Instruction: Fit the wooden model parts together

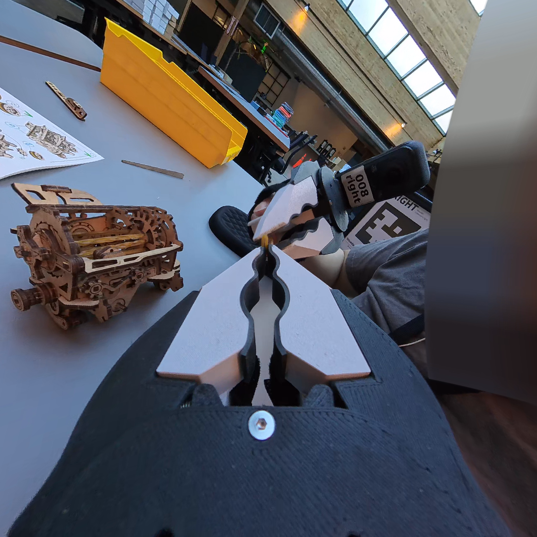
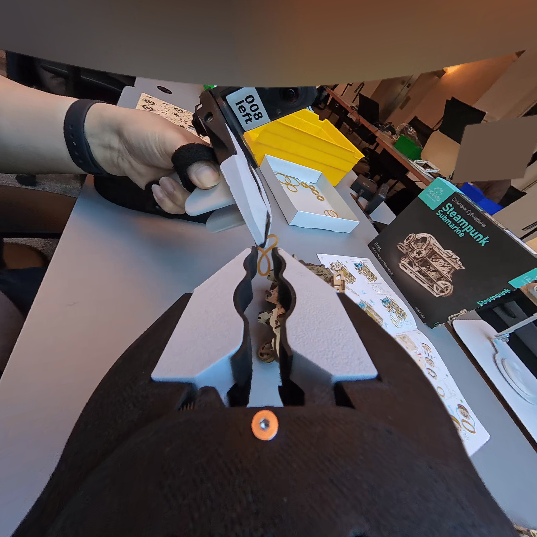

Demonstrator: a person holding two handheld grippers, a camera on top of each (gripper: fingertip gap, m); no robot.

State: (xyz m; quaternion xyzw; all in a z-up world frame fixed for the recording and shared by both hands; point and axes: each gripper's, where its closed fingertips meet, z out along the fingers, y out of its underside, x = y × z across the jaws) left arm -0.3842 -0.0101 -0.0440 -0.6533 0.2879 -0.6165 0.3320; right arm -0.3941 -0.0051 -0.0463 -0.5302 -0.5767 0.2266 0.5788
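Pinching one yellow rubber band (image 2: pixel 266 255) (twisted) between them, left gripper (image 1: pixel 266 252) and right gripper (image 2: pixel 265 252).

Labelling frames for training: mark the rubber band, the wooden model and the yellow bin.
rubber band (image 2: pixel 263 266): right wrist view, lower loop of its twisted figure-eight.
wooden model (image 1: pixel 96 255): left wrist view, middle of its side frame.
yellow bin (image 1: pixel 162 98): left wrist view, long side wall.
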